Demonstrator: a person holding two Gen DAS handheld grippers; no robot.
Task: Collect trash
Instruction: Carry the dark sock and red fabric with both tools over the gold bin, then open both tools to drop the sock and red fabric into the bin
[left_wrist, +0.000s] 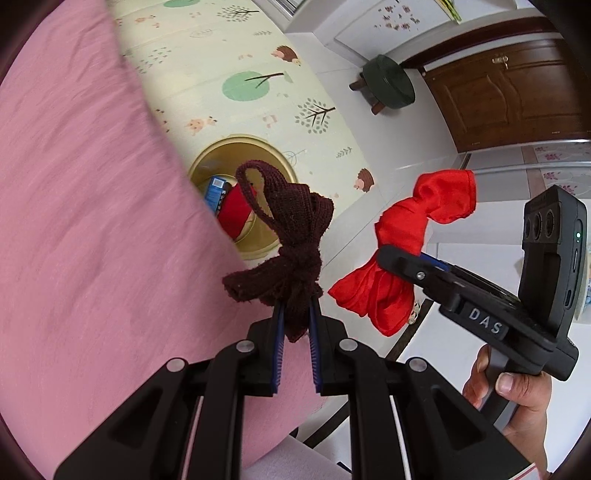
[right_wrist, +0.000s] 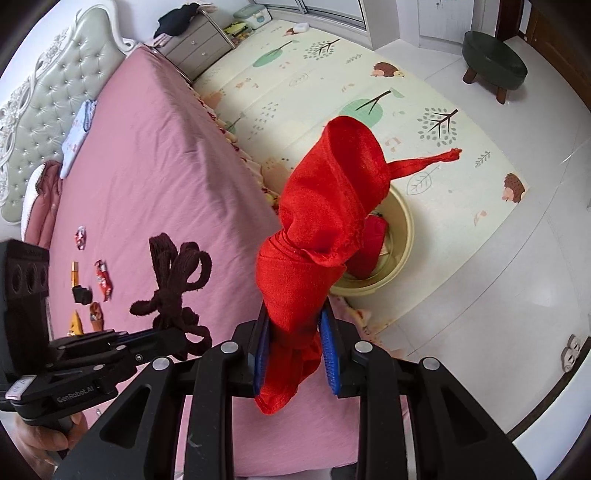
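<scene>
My left gripper (left_wrist: 295, 314) is shut on a knotted dark brown knit strip (left_wrist: 291, 236), held above the edge of the pink bed. It also shows in the right wrist view (right_wrist: 173, 291). My right gripper (right_wrist: 295, 325) is shut on a knotted red cloth (right_wrist: 325, 221), seen in the left wrist view too (left_wrist: 402, 254). A gold round bin (left_wrist: 221, 155) stands on the floor mat beside the bed, holding a blue box (left_wrist: 216, 190) and something red. In the right wrist view the bin (right_wrist: 402, 229) is partly hidden behind the red cloth.
The pink bed (right_wrist: 147, 166) carries several small wrappers and bits (right_wrist: 103, 280) near its left side. A patterned play mat (right_wrist: 443, 92) covers the floor. A green stool (right_wrist: 493, 61) stands at the far right. A grey nightstand (right_wrist: 195, 48) is beside the headboard.
</scene>
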